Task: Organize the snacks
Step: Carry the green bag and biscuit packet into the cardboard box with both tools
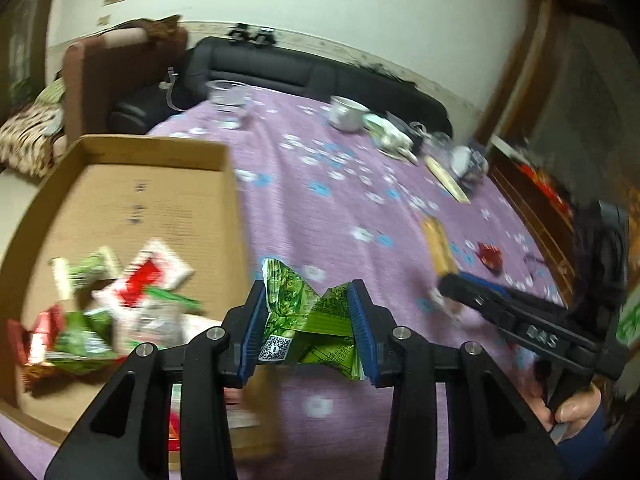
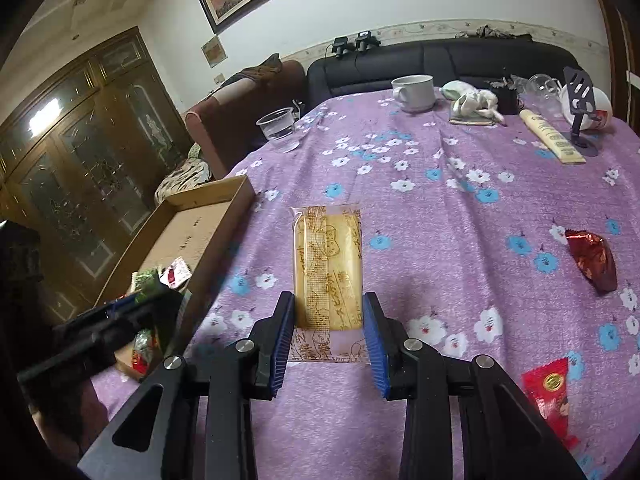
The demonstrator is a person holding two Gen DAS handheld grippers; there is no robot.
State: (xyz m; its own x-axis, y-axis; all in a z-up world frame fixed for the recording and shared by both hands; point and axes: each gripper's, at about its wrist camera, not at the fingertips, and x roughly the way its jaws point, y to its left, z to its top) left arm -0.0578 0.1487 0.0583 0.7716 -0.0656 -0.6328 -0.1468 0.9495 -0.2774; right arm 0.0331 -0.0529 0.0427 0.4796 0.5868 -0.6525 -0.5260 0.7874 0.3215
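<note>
My left gripper (image 1: 308,288) is shut on a crumpled green snack packet (image 1: 304,320), held just above the right wall of a shallow cardboard box (image 1: 160,200). Several red, white and green snack packets (image 1: 132,284) lie in the box's near end. In the right wrist view, my right gripper (image 2: 329,300) is shut on the near end of a clear-wrapped yellow biscuit packet (image 2: 328,256), low over the purple flowered tablecloth (image 2: 440,208). The same box (image 2: 208,216) lies to its left. The left wrist view shows the right gripper (image 1: 452,286) at the right, with the biscuit packet (image 1: 438,240) beyond its tip.
A red foil candy (image 2: 592,260) and a red packet (image 2: 550,392) lie on the cloth to the right. Farther back stand a plastic cup (image 2: 278,128), a white mug (image 2: 414,92), a bundled cloth (image 2: 474,102), a long cream packet (image 2: 552,138) and a black stand (image 2: 580,108). A black sofa (image 2: 440,60) lines the table's far edge.
</note>
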